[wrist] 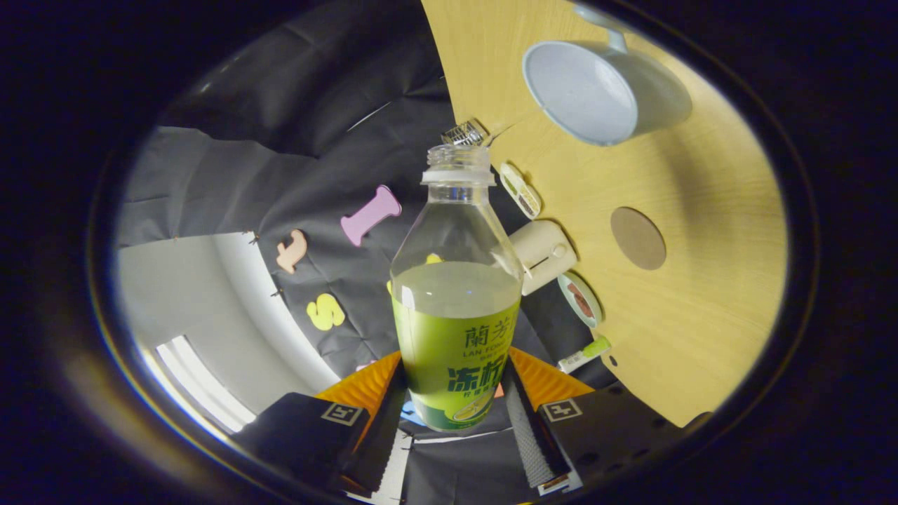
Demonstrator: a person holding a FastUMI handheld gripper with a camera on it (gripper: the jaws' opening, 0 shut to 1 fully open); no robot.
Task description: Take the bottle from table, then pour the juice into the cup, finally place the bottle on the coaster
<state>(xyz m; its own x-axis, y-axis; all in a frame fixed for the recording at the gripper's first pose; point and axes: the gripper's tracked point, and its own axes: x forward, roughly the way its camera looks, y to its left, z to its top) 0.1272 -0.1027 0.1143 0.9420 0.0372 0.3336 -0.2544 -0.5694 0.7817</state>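
Bottle (454, 294) sits clamped between the two fingers of the gripper (454, 400), both pads pressed on the green label at its lower body, so we call the hold firm and the jaws closed down to bottle width. Cap is off, neck open, pale juice level sits roughly at the top of the label, about half full. Whole scene is rolled: the wooden table (701, 337) stands up on the right side, so we judge the bottle lifted off it and being carried or tipped, step one done, pour step in hand. Cup (596, 88) is a pale blue-grey mug lying far right of the bottle mouth, well apart from it, opening turned toward us, looks empty inside. Coaster (638, 238) is the round brown disc on the table, nearer than the cup, bare. Small clutter lines the table edge just right of the bottle, a cream box (544, 254), a tape roll (579, 299), a white-green tube (584, 354), too small to say more. Next move, as we judge it, needs the neck brought over the cup rim before tilting further, otherwise juice lands on the table; grip low on the label means the top could swing, so go slow
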